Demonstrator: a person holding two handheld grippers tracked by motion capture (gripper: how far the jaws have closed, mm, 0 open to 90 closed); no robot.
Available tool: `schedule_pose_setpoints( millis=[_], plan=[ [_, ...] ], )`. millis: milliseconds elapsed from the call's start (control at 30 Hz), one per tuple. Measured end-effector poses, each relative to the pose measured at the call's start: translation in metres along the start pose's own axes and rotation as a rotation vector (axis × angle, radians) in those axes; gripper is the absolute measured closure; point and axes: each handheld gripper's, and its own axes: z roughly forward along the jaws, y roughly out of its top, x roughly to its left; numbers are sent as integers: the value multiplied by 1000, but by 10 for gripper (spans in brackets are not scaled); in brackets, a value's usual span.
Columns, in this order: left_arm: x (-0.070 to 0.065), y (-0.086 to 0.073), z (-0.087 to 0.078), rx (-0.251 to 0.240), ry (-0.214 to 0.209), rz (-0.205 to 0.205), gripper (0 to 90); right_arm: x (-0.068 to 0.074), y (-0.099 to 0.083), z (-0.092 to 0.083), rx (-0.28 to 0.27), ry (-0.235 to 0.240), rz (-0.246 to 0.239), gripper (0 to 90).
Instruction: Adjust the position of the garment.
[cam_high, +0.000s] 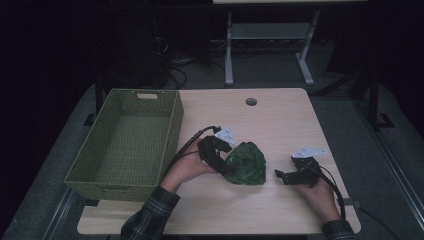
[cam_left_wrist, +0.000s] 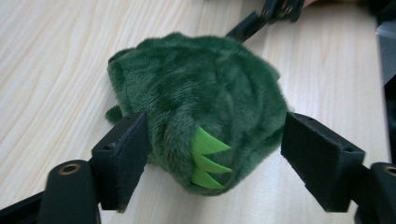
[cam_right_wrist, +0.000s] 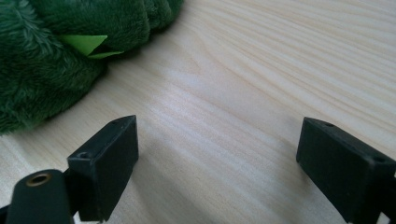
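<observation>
A dark green plush toy (cam_high: 246, 164) with light green spikes lies on the wooden table (cam_high: 285, 120) near its front middle. In the left gripper view the toy (cam_left_wrist: 201, 88) sits between the jaws of my left gripper (cam_left_wrist: 212, 144). One jaw brushes the fur and the other stands just off it, so the gripper is open. In the high view my left gripper (cam_high: 231, 169) reaches the toy from its left side. My right gripper (cam_high: 280, 176) rests low on the table to the right of the toy, open with bare wood between its jaws (cam_right_wrist: 217, 154). The toy (cam_right_wrist: 46, 60) lies off to one side of it.
A green woven basket (cam_high: 172, 135) stands at the left edge of the table, a hand's width from the toy. A round cable hole (cam_high: 251, 101) sits near the far edge. Beyond the table are a dark floor and a white desk frame (cam_high: 229, 55).
</observation>
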Motion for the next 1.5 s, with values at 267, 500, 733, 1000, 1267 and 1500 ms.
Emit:
schedule_pose_setpoints(
  millis=[267, 500, 733, 1000, 1267, 1500],
  plan=[
    [10, -1, 21, 60, -9, 1, 201, 0, 0, 0, 2, -1, 4, 129],
    [11, -7, 35, 93, -29, 5, 190, 0, 0, 0, 2, -1, 5, 132],
    [11, -14, 50, 118, -36, 2, 180, 0, 0, 0, 2, -1, 7, 136],
    [10, -20, 65, 151, -14, 12, 161, 0, 0, 0, 1, 0, 6, 139],
    [15, -25, 69, 148, -24, -11, 242, 0, 0, 0, 0, -1, 5, 141],
    [18, -26, 66, 133, -83, -45, 515, 0, 0, -1, 0, -1, 5, 141]
  ],
)
